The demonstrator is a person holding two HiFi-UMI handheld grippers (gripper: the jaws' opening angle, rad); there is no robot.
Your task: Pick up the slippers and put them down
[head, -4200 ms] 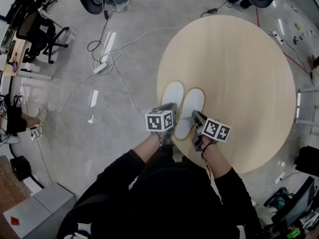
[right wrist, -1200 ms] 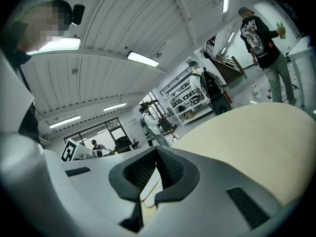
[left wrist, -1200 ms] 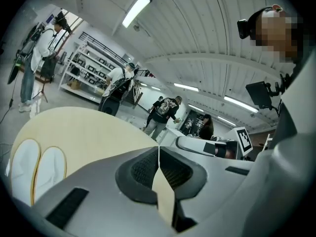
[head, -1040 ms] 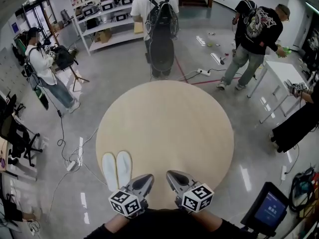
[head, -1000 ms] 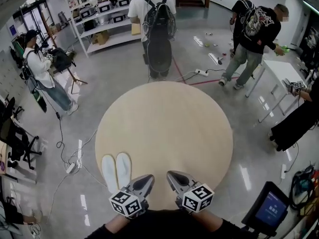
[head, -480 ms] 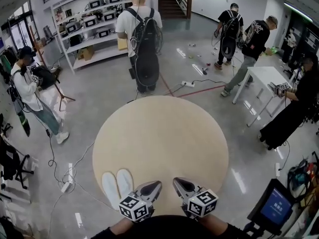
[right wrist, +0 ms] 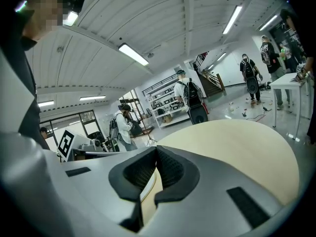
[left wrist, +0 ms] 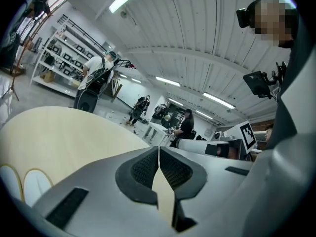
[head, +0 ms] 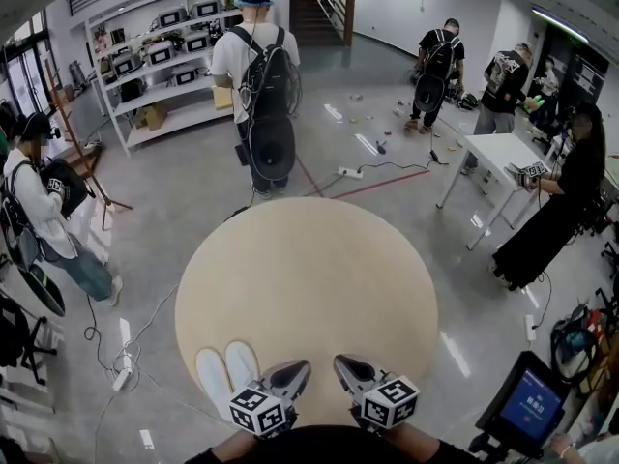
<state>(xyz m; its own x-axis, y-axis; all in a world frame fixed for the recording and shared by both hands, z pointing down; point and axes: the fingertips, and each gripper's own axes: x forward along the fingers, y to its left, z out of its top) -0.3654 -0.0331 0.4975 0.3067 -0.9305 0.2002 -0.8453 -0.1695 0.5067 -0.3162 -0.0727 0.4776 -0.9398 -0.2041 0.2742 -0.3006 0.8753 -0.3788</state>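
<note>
White slippers (head: 226, 373) lie paired, lower left of bench (head: 309, 278). Pressed together, empty: left gripper (head: 298, 366), right gripper (head: 341, 362). Put-down looks done; another pick needs spreading.

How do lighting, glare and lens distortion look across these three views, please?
Head view: fisheye bows the room around the round pale wooden table; light streaks glare on the glossy grey floor. Left gripper view: black vignetted corners, the white flat slippers stretched at the edge. Right gripper view: ceiling strip lights blown out.
</note>
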